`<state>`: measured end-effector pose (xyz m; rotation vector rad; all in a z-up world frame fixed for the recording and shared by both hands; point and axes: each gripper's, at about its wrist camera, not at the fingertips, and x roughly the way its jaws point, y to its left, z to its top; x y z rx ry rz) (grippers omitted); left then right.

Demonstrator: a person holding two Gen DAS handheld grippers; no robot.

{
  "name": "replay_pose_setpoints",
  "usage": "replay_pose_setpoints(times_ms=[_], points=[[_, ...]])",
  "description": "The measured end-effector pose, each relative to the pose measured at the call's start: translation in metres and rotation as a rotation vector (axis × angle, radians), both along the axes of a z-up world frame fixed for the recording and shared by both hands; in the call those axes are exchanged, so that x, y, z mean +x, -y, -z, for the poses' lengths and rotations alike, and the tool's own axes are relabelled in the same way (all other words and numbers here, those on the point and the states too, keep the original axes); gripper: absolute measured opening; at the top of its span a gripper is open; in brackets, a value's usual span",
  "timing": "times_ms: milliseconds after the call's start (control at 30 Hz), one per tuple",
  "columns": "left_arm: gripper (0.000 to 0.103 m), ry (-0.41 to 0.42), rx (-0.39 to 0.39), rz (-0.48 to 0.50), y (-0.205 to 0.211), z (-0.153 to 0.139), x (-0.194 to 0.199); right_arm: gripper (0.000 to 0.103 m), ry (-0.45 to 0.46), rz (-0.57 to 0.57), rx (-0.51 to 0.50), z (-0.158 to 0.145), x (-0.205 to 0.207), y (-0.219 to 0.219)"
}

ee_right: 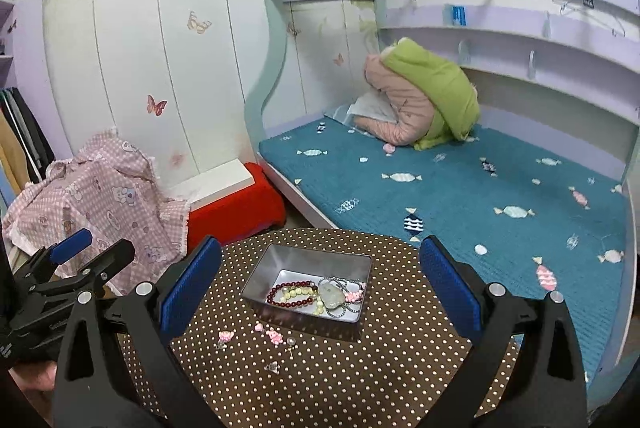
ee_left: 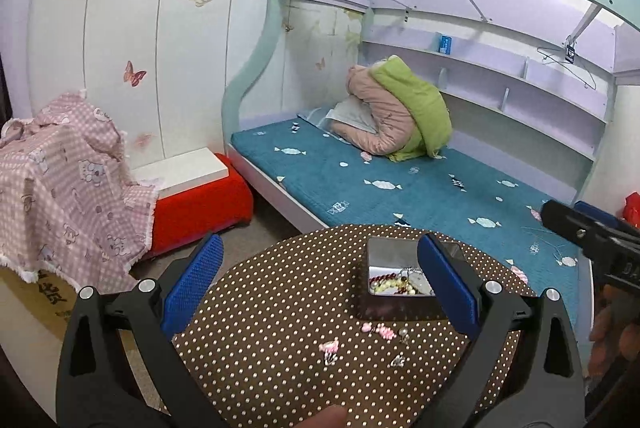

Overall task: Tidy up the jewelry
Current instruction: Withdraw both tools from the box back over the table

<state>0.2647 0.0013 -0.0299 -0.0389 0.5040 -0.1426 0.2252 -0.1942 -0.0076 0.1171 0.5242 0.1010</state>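
Both tools gape empty; the loose pink trinkets (ee_right: 272, 335) lie just ahead of the right tool (ee_right: 320, 292), short of the tin (ee_right: 308, 260).

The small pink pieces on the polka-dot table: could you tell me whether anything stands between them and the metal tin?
Nothing visible does. The pink pieces lie loose on the polka-dot table just in front of the open metal tin; only its near wall must be cleared. The right gripper is open above them, empty.

A round dotted table (ee_right: 360, 380) carries a metal tin (ee_right: 280, 264) at its middle, with small pink trinkets (ee_right: 272, 335) near it.
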Motion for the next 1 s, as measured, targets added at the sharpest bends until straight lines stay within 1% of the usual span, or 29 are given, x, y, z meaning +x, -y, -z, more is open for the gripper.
replay_pose_setpoints(times_ms=[167,333,467,567,700,867,1000], points=[[0.097,-0.011,0.003,-0.019,-0.007,0.007,-0.014,0.096,0.018,0.008,-0.021,0.002,-0.022,-0.002],[0.097,-0.017,0.015,-0.033,-0.012,0.017,-0.027,0.096,0.024,0.024,-0.040,0.005,-0.036,-0.003],[0.097,-0.034,0.042,-0.035,-0.011,0.030,-0.032,0.096,0.005,0.028,-0.058,0.016,-0.039,-0.006],[0.097,-0.071,0.068,-0.030,-0.009,0.049,-0.032,0.096,-0.025,0.025,-0.055,0.027,-0.038,-0.006],[0.097,-0.149,0.112,-0.008,-0.001,0.086,-0.021,0.096,-0.088,0.026,-0.048,0.050,-0.031,-0.004],[0.097,-0.223,0.122,0.015,0.009,0.121,-0.003,0.096,-0.154,0.019,-0.048,0.074,-0.024,-0.007],[0.097,-0.270,0.131,0.029,0.014,0.142,0.013,0.096,-0.200,0.006,-0.056,0.089,-0.017,-0.011]])
